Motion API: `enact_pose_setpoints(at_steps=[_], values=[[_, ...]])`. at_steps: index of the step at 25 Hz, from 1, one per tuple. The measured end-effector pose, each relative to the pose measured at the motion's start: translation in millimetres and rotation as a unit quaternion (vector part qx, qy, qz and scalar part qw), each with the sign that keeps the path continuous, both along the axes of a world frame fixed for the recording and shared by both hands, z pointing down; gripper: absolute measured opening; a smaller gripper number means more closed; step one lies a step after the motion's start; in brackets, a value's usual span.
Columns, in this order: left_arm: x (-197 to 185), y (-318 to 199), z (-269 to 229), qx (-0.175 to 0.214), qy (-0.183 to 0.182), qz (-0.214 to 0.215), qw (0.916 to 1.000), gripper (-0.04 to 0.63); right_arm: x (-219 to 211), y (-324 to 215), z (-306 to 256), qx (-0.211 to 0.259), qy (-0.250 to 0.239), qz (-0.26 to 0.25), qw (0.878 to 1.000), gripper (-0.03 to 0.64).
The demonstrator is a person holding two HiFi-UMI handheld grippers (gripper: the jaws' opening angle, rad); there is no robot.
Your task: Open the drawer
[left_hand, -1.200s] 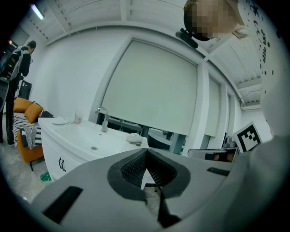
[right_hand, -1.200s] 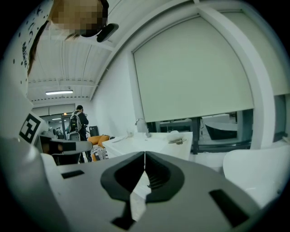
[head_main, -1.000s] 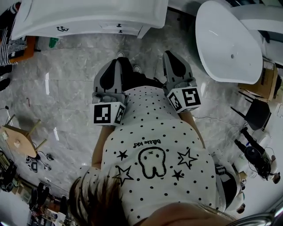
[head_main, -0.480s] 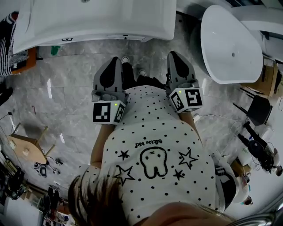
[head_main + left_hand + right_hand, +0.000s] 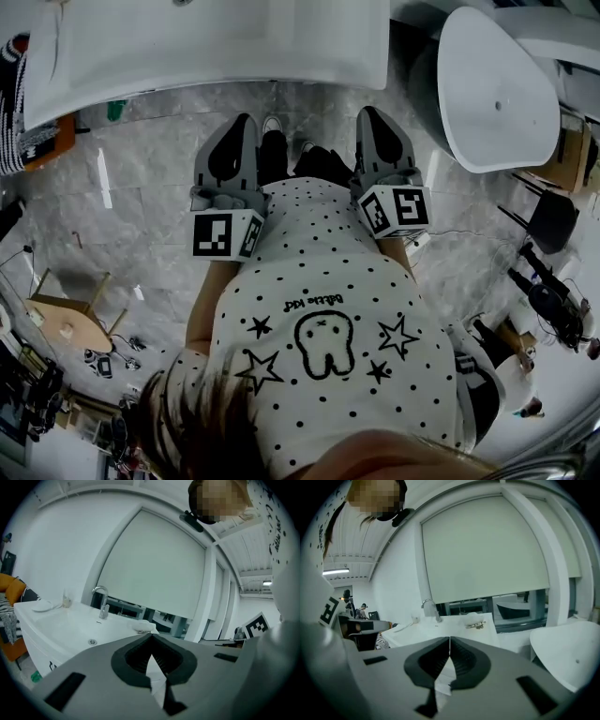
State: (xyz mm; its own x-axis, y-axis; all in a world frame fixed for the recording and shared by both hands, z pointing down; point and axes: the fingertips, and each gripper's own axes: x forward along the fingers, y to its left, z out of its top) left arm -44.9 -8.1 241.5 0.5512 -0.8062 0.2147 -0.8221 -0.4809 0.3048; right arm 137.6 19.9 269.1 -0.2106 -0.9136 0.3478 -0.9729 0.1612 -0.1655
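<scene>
- The grey marble floor (image 5: 141,187) filled the head view around a person in a white shirt (image 5: 328,309) printed with dots and stars.
- A white washbasin surface (image 5: 216,47) ran across the top of that view, just ahead of both tools; a white oval tub (image 5: 497,94) stood to its right, apart from it.
- The drawer (image 5: 40,653) showed only in the left gripper view, as a white front under the basin's rim, low at the left, with a small dark handle (image 5: 51,666). In the head view the overhanging top hid it.
- The left hand-held gripper (image 5: 246,120) pointed towards the basin, its jaws closed together on nothing and short of the cabinet.
- The right hand-held gripper (image 5: 367,112) was held beside it, likewise pointed at the basin, jaws together and empty.
- A chrome faucet (image 5: 101,601) rose at the back of the basin.
</scene>
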Motion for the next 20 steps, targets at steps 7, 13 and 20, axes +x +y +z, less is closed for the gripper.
enact_pose_setpoints(at_steps=[7, 13, 20], values=[[4, 0, 0, -0.014, 0.001, 0.013, 0.9998, 0.003, 5, 1, -5, -0.007, 0.005, 0.01, 1.0, 0.015], [-4, -5, -2, -0.016, 0.002, -0.003, 0.9999, 0.003, -1, -7, -6, -0.008, 0.004, -0.003, 1.0, 0.015], [-9, 3, 3, 0.001, -0.003, -0.025, 0.9997, 0.003, -3, -6, -3, 0.005, 0.004, -0.017, 1.0, 0.015]])
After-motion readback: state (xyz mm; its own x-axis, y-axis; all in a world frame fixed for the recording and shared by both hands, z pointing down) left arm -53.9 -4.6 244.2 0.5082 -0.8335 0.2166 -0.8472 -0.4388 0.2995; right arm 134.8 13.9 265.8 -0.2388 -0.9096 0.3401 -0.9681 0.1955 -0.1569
